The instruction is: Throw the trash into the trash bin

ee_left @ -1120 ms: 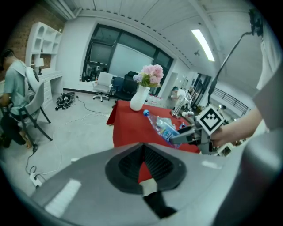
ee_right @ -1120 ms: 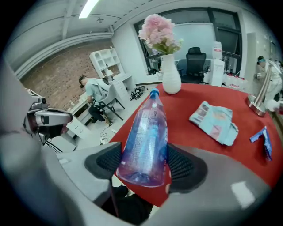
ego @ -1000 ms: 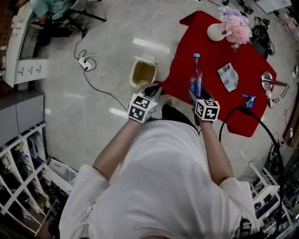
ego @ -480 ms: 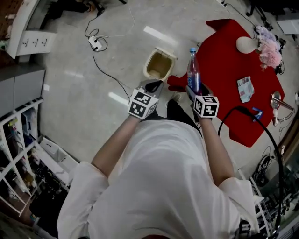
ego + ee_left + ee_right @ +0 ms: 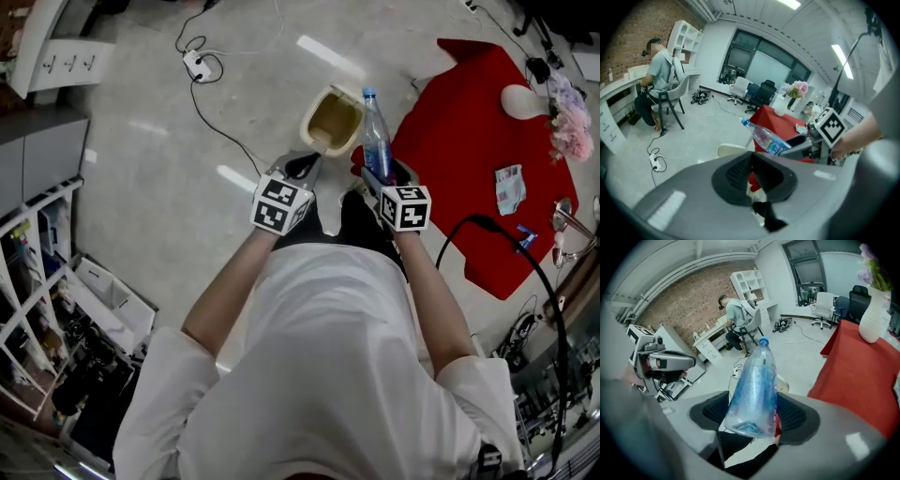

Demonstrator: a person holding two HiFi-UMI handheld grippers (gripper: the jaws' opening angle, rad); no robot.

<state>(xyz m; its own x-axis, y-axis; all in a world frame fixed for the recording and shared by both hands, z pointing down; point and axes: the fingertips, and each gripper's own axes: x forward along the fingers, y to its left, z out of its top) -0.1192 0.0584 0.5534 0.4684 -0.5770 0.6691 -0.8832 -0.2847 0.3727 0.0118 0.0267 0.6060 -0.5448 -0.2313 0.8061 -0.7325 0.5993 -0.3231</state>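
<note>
"Looking at the right gripper (image 5: 377, 180), what do its fingers hold?" asks one.

"They are closed on a clear plastic bottle (image 5: 753, 387) with a blue cap and a blue label. The two dark pads press the lower part of it from both sides, and the bottom end points back to the person. The bottle is tilted, with the cap end forward."

"Where is the bottle compared with the trash bin (image 5: 310, 116)?"

"In the head view the cap end shows just beside the right rim of the bin. The bin is cream coloured, it stands open on the grey floor (image 5: 169, 187), and the inside looks brownish. Whether the bottle is exactly above the opening, I cannot tell."

"And the left gripper (image 5: 751, 158)?"

"Its fingers are together at the tips and nothing is between them. In the head view it is near the bin, on the side closer to the person."

"What else is around?"

"A table with a red cloth (image 5: 459, 141) is to the right of the bin, with a white vase (image 5: 521, 99) of flowers on it. A white cable (image 5: 211, 117) lies on the floor. Far behind, a person (image 5: 657, 77) sits at a white desk."
</note>
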